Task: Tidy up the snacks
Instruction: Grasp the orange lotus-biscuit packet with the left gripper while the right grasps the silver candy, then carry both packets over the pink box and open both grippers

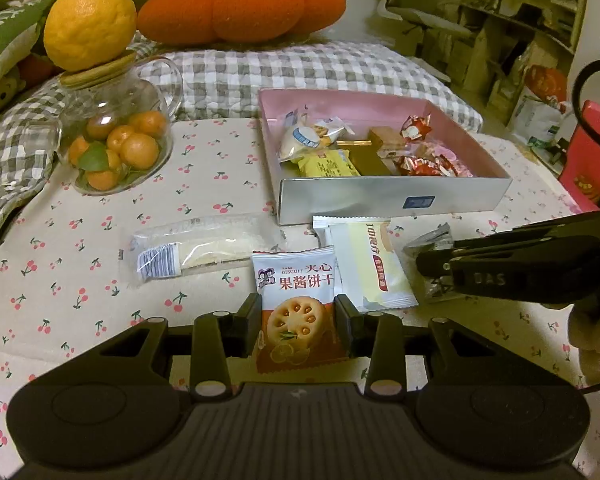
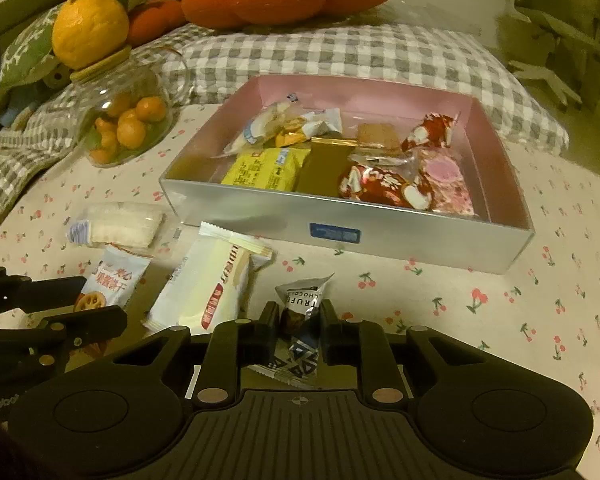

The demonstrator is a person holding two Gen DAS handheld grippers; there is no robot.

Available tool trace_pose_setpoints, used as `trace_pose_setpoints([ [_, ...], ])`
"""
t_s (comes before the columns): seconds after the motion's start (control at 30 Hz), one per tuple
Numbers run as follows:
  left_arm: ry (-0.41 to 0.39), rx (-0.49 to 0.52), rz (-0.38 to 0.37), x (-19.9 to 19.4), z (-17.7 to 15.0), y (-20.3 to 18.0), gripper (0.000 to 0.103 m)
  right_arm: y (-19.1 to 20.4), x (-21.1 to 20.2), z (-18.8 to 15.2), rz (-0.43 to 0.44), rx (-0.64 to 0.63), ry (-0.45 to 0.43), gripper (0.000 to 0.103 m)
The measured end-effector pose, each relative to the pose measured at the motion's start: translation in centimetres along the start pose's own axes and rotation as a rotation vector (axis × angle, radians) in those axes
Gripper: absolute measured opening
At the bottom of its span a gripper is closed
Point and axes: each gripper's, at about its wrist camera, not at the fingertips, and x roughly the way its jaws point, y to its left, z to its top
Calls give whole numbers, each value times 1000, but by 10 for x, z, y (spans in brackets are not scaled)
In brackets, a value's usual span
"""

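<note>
Both grippers loaded: left gripper (image 1: pixel 296 326) clamps the orange-and-white jam biscuit packet (image 1: pixel 296 304); right gripper (image 2: pixel 299 330) pinches the dark foil truffle chocolate wrapper (image 2: pixel 302 320). Lift each clear of the silver, pink-lined box wall (image 2: pixel 400 236) before you let go inside.

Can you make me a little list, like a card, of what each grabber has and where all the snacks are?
left gripper: shut on the jam biscuit packet
right gripper: shut on the truffle chocolate wrapper
snack box: open, pink inside, many wrapped snacks in it
still on the cherry tablecloth: white cake packet, clear bread packet
glass jar: small oranges inside, big citrus fruit on its lid
</note>
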Motion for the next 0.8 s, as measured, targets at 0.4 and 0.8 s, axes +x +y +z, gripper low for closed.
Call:
trace_pose_setpoints([
  [0.4,27,-18,22,0,1,1,36,-32,-14,-7,2,79,29,18],
  [0.8,60,-101,-1,-4,8,3,36,-72,-39,-1,71,270,28,18],
])
